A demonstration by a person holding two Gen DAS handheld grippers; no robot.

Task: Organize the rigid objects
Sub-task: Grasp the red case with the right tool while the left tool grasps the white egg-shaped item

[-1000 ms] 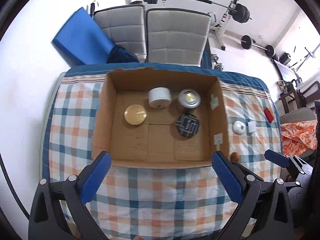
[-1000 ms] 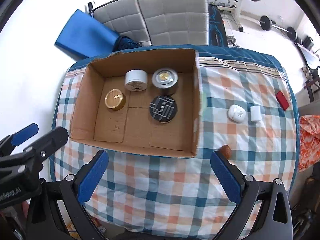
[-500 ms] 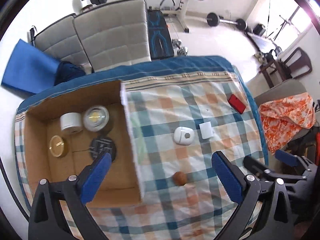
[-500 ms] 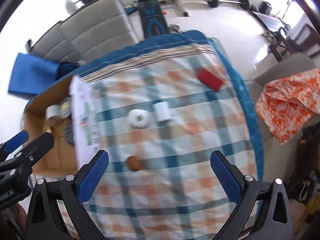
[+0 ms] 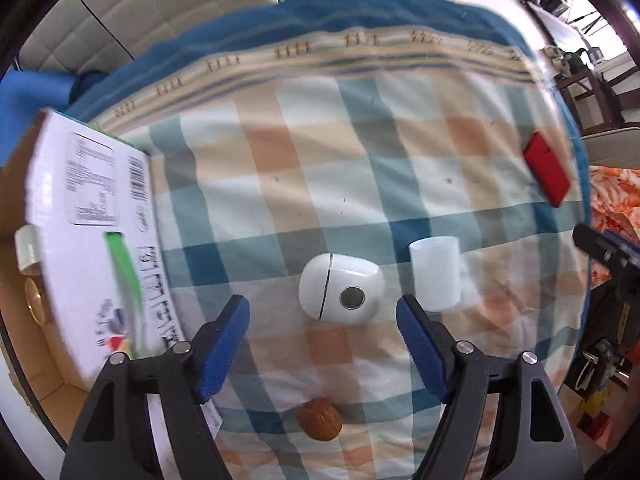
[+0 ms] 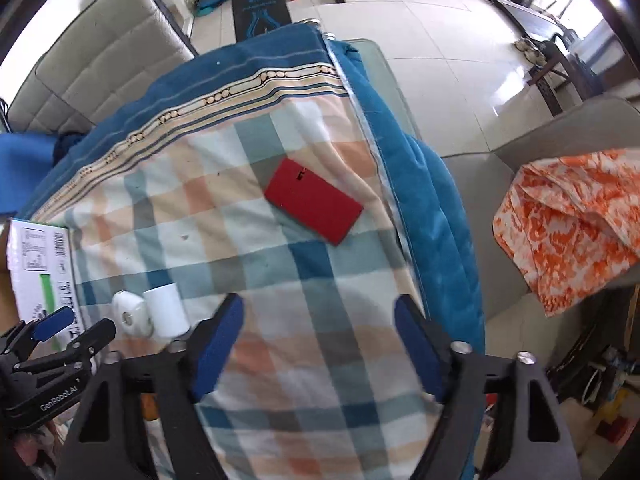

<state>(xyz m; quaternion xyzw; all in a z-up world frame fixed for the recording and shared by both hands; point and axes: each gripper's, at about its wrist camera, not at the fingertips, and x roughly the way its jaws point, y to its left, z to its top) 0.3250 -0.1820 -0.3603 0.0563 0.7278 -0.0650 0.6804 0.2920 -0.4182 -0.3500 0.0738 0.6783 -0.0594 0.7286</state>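
A table draped in a checked cloth (image 5: 360, 152) is seen from above through two wrist cameras. The left gripper (image 5: 322, 312) is held with its blue fingers spread wide apart and nothing is gripped between them. A white oval case (image 5: 340, 288) with a round metal button is framed just beyond the fingertips, centred in the gap but not touched. Just to its right, a small white cup-shaped piece (image 5: 435, 274) is seen standing upright, close beside the right fingertip. A brown walnut-like object (image 5: 319, 424) lies nearer, between the two fingers. A flat red block (image 5: 547, 174) is seen far right, near the cloth's edge. At the left, a cardboard box (image 5: 92, 248) is seen, its white printed side turned toward the camera — its contents are mostly hidden.

The right gripper (image 6: 318, 330) is likewise held open and empty over bare cloth. The red block (image 6: 314, 202) lies farther off, slightly left of centre — well apart from the fingertips. The white case (image 6: 130, 312) and cup-shaped piece (image 6: 166, 310) are seen at the near left, touching or nearly so.
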